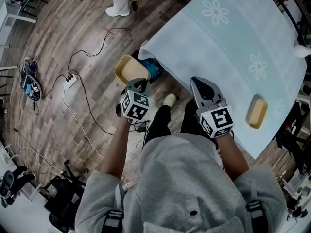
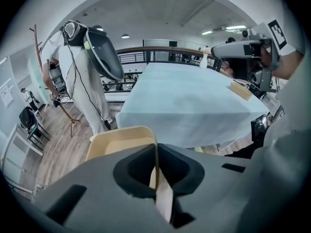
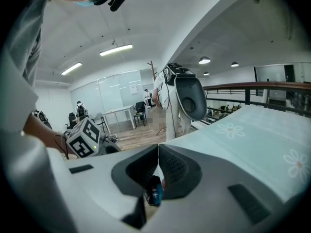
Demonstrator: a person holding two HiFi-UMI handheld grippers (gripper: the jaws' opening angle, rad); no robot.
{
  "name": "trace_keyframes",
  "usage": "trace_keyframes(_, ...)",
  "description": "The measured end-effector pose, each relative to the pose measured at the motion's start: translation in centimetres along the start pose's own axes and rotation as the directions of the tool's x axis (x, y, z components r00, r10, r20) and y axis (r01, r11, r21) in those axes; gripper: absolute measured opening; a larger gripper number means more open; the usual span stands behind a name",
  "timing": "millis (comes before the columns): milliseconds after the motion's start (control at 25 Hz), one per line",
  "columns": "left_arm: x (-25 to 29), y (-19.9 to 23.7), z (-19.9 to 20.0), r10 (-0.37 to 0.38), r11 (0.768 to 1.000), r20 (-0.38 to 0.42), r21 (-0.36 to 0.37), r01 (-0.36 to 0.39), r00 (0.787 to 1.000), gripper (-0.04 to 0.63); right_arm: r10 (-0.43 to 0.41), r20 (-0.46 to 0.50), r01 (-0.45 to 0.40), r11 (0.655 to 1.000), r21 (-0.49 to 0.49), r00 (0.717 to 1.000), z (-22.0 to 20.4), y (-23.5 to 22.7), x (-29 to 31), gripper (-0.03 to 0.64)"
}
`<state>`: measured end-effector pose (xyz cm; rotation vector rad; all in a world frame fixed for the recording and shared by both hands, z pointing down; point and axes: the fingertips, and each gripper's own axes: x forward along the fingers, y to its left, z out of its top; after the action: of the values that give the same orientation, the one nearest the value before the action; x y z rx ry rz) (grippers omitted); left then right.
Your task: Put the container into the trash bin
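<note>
Container [image 1: 130, 68], a shallow beige tray, is clamped by its rim in the left tool [image 1: 138, 85]. The jaws pinch tight on the thin wall, and the tray juts out ahead of the tips and a little to their left, up in the air above the wooden floor [image 1: 73, 42]. Just past the tips and slightly to their right sits the trash bin [image 1: 153, 71], dark with blue showing, half tucked under the corner of the worktop [image 1: 233, 38] and its pale blue flowered cloth. The right tool [image 1: 196, 81] grips nothing, its jaws pressed together, and it hovers at the worktop's near edge. Off to that tool's right, a second beige tray [image 1: 256, 113] lies on the cloth. Well ahead of the left tool, a person in white [image 2: 87, 81] stands near the cables [image 1: 87, 57] trailing over the floor.
</note>
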<state>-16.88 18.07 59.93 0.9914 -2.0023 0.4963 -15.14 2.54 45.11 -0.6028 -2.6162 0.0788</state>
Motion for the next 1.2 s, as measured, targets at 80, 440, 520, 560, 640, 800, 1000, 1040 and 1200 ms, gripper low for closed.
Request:
trace_keyframes(80, 1.3, 0.4, -0.2, -0.008, 1.0, 0.005, -0.016, 0.008, 1.0, 0.032, 0.006, -0.013, -0.006, 1.0, 0.011, 1.0, -0.5, -0.1, 0.8, 0.026)
trace_keyframes(440, 7.0, 0.8, -3.3, -0.035, 0.993, -0.011, -0.115, 0.034, 0.999, 0.032, 0.074, -0.042, -0.072, 0.996, 0.049, 0.996, -1.7, -0.3, 3.8, 0.026)
trace_keyframes(520, 8.2, 0.7, -4.3, -0.048, 0.989, -0.011, -0.142, 0.046, 0.999, 0.032, 0.081, -0.038, -0.079, 0.995, 0.056, 0.996, -1.7, -0.1, 4.5, 0.026)
trace_keyframes(560, 8.8, 0.7, -4.8, -0.053, 0.987, -0.013, -0.151, 0.051, 0.998, 0.032, 0.082, -0.036, -0.08, 0.995, 0.053, 0.996, -1.8, 0.0, 4.9, 0.026)
trace_keyframes(640, 10.2, 0.4, -5.8, -0.065, 0.983, -0.018, -0.17, 0.062, 0.998, 0.032, 0.083, -0.037, -0.081, 0.995, 0.053, 0.996, -2.2, 0.3, 5.3, 0.026)
trace_keyframes(800, 12.8, -0.2, -7.7, -0.087, 0.977, -0.023, -0.199, 0.081, 0.996, 0.032, 0.101, -0.055, -0.095, 0.99, 0.102, 0.993, -3.2, 0.5, 5.5, 0.026)
trace_keyframes(1000, 15.9, -0.1, -8.5, -0.096, 0.974, -0.013, -0.209, 0.091, 0.995, 0.032, 0.109, -0.063, -0.096, 0.978, 0.184, 0.992, -3.6, -0.3, 5.8, 0.026)
trace_keyframes(1040, 16.4, 0.0, -8.7, -0.095, 0.973, -0.008, -0.211, 0.092, 0.995, 0.034, 0.106, -0.063, -0.093, 0.978, 0.188, 0.992, -3.8, -0.5, 5.9, 0.026)
trace_keyframes(1200, 17.8, 0.4, -9.7, -0.093, 0.971, -0.003, -0.221, 0.09, 0.996, 0.033, 0.099, -0.079, -0.081, 0.976, 0.204, 0.992, -5.0, -1.0, 6.0, 0.026)
